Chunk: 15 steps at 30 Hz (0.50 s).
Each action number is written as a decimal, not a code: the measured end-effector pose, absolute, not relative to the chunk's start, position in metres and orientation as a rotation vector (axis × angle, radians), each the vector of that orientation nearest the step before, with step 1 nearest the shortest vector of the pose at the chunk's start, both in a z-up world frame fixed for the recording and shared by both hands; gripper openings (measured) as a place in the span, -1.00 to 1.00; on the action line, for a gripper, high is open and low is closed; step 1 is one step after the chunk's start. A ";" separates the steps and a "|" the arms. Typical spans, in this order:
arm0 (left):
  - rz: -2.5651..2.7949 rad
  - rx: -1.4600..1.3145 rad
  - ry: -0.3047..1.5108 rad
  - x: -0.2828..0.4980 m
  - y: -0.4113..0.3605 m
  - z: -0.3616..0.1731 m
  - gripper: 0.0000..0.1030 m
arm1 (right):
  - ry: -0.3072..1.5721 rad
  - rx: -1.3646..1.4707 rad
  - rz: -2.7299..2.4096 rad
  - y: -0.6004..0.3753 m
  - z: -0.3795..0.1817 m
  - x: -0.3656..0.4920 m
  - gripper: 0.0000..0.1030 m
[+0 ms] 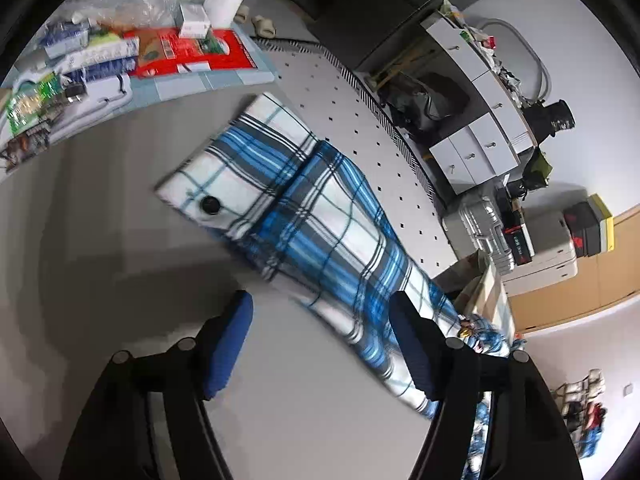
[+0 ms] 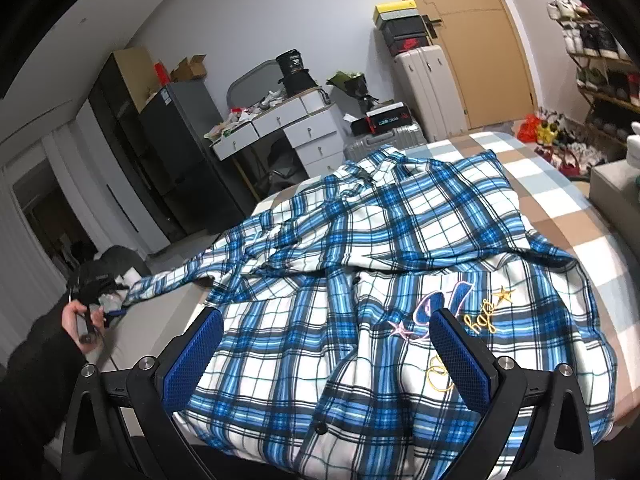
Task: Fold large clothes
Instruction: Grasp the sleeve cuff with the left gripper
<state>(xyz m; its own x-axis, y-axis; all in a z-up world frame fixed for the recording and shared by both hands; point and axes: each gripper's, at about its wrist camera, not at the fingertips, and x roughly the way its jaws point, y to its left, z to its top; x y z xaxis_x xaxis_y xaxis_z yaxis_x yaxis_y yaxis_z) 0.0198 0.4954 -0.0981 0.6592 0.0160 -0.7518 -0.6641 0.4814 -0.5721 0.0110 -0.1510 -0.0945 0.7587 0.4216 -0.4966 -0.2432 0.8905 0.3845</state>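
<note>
A blue, white and black plaid shirt [image 2: 400,248] lies spread on the bed, embroidered lettering [image 2: 460,304] facing up. Its one sleeve [image 1: 320,236] stretches flat across the grey bed surface [image 1: 120,208] and ends in a cuff with a black button [image 1: 210,204]. My left gripper [image 1: 324,344] hovers open over the near part of that sleeve, whose edge runs under the right-hand finger; the pads press on nothing. The right wrist view shows that gripper [image 2: 108,314] far left, in a hand by the sleeve's end. My right gripper [image 2: 328,356] stands open above the shirt's front hem.
Boxes, bags and a red carton [image 1: 188,52] crowd the bed's far side. Beyond lie a dotted rug [image 1: 360,92], a white drawer desk [image 2: 288,128], suitcases [image 2: 424,88], a dark fridge [image 2: 176,148] and a shoe rack [image 2: 600,80]. The checked sheet [image 2: 568,200] shows right of the shirt.
</note>
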 end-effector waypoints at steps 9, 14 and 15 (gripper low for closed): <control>0.731 -0.707 0.893 0.064 0.467 -0.087 0.32 | 0.615 0.289 0.362 -0.149 -0.096 0.012 1.00; 0.861 -0.586 0.893 0.055 0.465 -0.093 -0.92 | 0.616 0.302 0.365 -0.153 -0.095 0.012 1.00; 0.856 -0.602 0.886 0.052 0.467 -0.093 -0.92 | 0.615 0.307 0.365 -0.154 -0.095 0.012 1.00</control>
